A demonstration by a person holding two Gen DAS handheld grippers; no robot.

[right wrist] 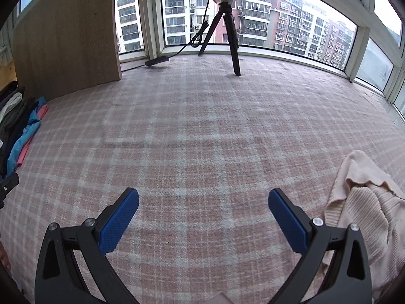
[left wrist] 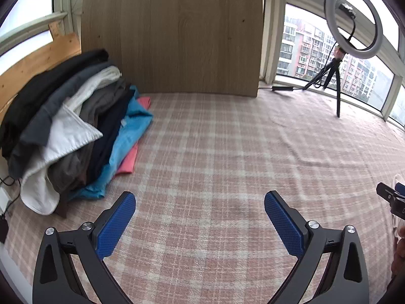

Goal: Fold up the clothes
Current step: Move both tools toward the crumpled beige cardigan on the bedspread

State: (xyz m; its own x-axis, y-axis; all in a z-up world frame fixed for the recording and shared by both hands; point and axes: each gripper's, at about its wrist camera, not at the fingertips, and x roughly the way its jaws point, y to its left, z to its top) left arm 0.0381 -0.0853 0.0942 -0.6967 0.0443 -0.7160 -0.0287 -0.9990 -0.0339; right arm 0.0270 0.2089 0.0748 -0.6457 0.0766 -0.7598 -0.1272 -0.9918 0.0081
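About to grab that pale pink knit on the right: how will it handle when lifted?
Likely floppy: the pale pink knit lies crumpled with a wavy, curled edge, so it should droop from a single pinch. The ribbed weave looks stretchy and probably light. Its texture should grip the right tongs, now open and empty, rather than slip.

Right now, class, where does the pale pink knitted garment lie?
In the right wrist view, the pale pink knitted garment lies crumpled on the checked blanket at the lower right, just beside the right claw.
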